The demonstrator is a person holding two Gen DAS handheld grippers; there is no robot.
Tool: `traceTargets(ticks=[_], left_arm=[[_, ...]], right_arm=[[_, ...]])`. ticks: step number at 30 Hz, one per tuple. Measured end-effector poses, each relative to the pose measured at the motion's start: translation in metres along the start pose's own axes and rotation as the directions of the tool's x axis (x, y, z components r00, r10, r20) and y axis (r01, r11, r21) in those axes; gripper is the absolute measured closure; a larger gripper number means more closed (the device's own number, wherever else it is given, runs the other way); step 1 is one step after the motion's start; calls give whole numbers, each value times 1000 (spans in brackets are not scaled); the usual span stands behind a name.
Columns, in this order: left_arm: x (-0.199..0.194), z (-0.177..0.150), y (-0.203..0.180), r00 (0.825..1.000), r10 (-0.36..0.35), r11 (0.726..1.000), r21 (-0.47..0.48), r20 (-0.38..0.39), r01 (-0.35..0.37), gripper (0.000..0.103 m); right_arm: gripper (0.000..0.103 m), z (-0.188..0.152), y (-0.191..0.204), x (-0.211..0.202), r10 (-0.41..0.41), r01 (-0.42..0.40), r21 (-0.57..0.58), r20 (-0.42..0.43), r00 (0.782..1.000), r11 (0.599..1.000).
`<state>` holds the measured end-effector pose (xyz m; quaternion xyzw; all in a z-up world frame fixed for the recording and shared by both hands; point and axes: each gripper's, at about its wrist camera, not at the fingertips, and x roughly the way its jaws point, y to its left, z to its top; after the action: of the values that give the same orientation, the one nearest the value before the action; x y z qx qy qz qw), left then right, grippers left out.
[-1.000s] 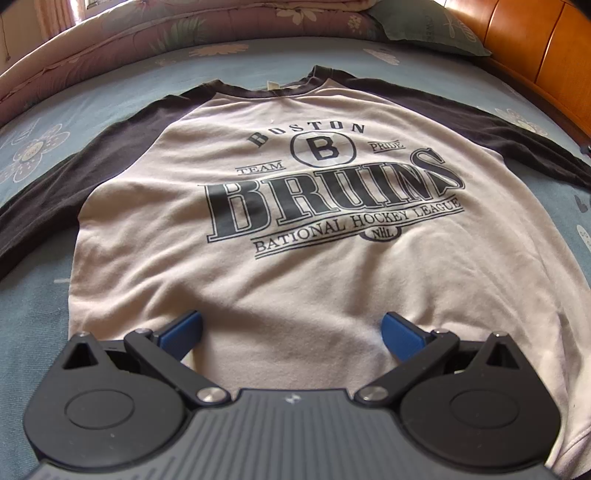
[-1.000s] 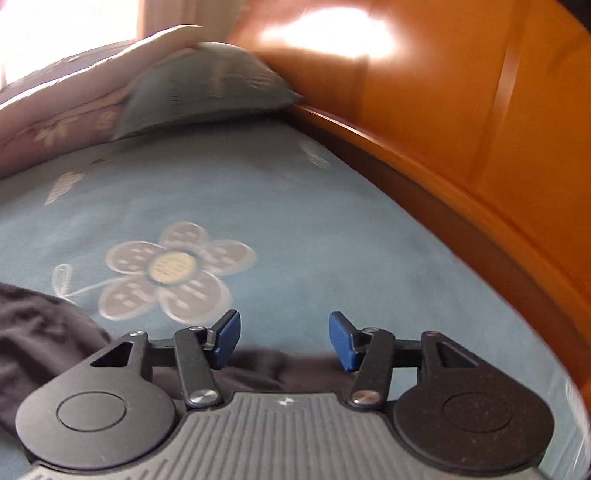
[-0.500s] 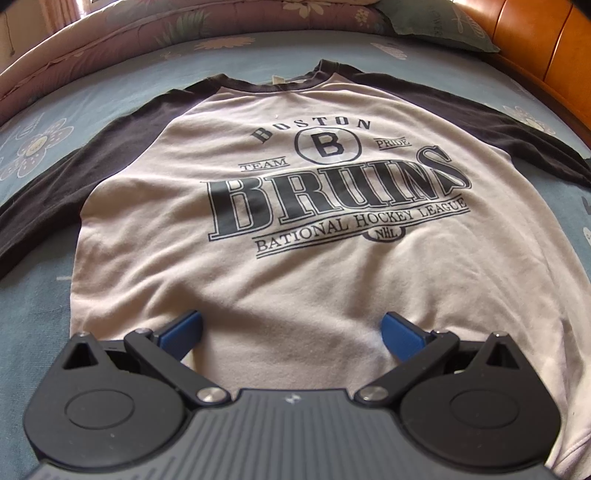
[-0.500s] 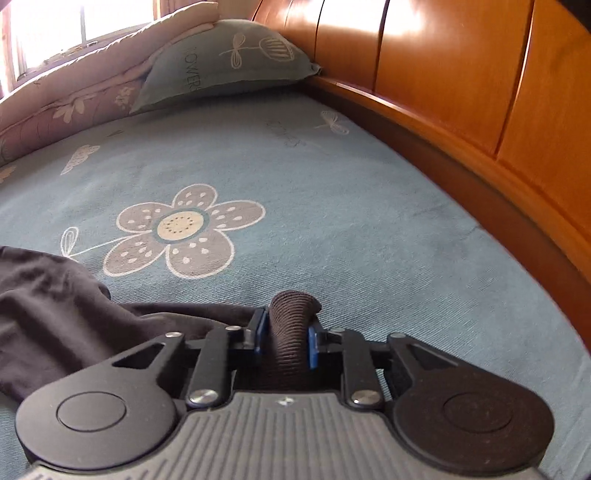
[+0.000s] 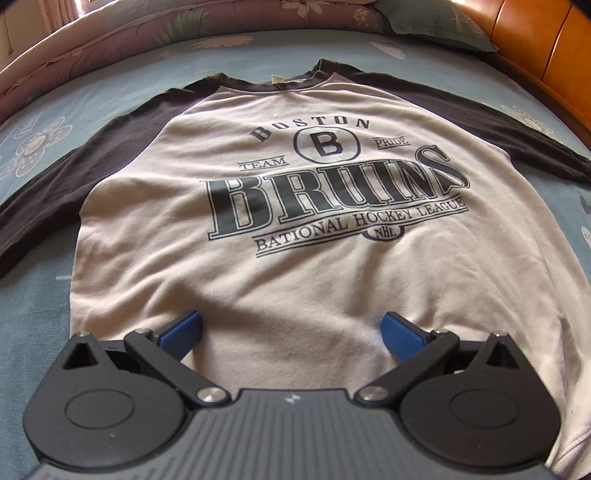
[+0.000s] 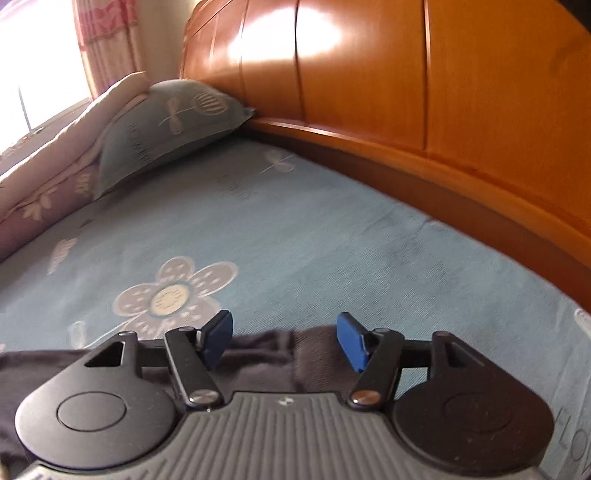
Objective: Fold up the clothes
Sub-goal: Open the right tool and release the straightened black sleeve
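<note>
The right tongs (image 6: pixel 284 338), clamped on the dark sleeve cuff (image 6: pixel 314 354) half a second ago, now gape apart

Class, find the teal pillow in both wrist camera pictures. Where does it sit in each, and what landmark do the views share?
Left wrist view: teal pillow at the top right edge, beside the wooden headboard.
Right wrist view: pillow at upper left, leaning on the folded quilt.
Shared landmark: the orange wooden headboard.
</note>
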<state>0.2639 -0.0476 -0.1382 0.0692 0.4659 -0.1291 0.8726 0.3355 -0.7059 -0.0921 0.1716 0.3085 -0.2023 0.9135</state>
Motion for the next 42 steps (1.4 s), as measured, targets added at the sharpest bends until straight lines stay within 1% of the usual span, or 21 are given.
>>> traceTargets(ticks=[2, 3, 4, 5, 7, 8, 9, 10, 12, 13, 14, 15, 16, 20, 27, 29, 30, 32, 35, 38, 42], left_arm=[[0, 0, 0, 1000, -1, 1000, 0, 1, 1, 1], [0, 0, 0, 1000, -1, 1000, 0, 2, 1, 1], [0, 0, 0, 1000, -1, 1000, -1, 3, 1, 1], [0, -1, 0, 1000, 0, 1000, 0, 5, 0, 1], [0, -1, 0, 1000, 3, 1000, -1, 8, -3, 1], [0, 0, 0, 1000, 2, 1000, -1, 5, -2, 1], [0, 0, 0, 1000, 1, 1000, -1, 1, -1, 1], [-1, 2, 1, 1000, -3, 1000, -3, -7, 3, 1], [-4, 5, 4, 1000, -8, 1000, -11, -21, 8, 1], [-6, 7, 5, 1000, -9, 1000, -14, -24, 8, 1], [-10, 11, 7, 1000, -13, 1000, -15, -6, 13, 1], [-15, 14, 9, 1000, -18, 1000, -15, 16, 18, 1], [-18, 19, 10, 999, -32, 999, -17, 31, 32, 1], [-15, 25, 13, 998, -52, 998, -30, 38, 53, 1], [2, 14, 25, 999, -54, 995, -85, -8, 53, 1], [2, 12, 27, 999, -51, 996, -68, 0, 51, 1], [1, 13, 27, 999, -51, 997, -66, -4, 50, 1], [-3, 16, 26, 999, -52, 997, -62, 2, 52, 1], [-12, 19, 23, 998, -61, 997, -50, 26, 63, 1], [-16, 20, 17, 998, -58, 998, -22, 31, 58, 1], [-14, 19, 9, 998, -28, 999, 21, 58, 27, 1]], right_arm=[[36, -3, 0, -2, 11, -11, 2, 15, 1000, 1000], [36, -4, -2, -1, 41, -41, 31, -5, 999, 999], [36, -6, -5, 4, 111, -107, 79, -47, 993, 991], [36, -9, -7, 10, 196, -184, 132, -89, 976, 974], [36, -17, -4, 24, 238, -221, 125, -146, 960, 967], [39, -18, 1, 31, 192, -183, 66, -159, 969, 981], [45, -15, 3, 37, 133, -130, 30, -146, 980, 991], [46, -11, 3, 40, 84, -82, 19, -126, 989, 996], [42, 2, 5, 41, 68, -53, 110, -130, 989, 992], [37, 6, 11, 37, 79, -64, 122, -125, 989, 990], [33, 8, 26, 30, 118, -107, 90, -123, 985, 990], [25, 8, 43, 23, 177, -172, 47, -138, 975, 984], [16, 6, 55, 24, 197, -196, 21, -153, 968, 980], [6, -3, 90, 41, 185, -198, -48, -199, 962, 979], [6, -20, 150, 71, 155, -207, -168, -276, 948, 964], [6, -10, 139, 83, 25, -74, -182, -256, 966, 981], [6, -3, 131, 86, 13, -55, -158, -253, 967, 986], [7, 9, 123, 79, 29, -55, -87, -272, 962, 995], [5, 7, 142, 46, 89, -122, -108, -270, 959, 987], [2, -13, 169, 19, 102, -156, -157, -306, 946, 975], [2, -49, 201, 8, 70, -144, -205, -329, 942, 968]])
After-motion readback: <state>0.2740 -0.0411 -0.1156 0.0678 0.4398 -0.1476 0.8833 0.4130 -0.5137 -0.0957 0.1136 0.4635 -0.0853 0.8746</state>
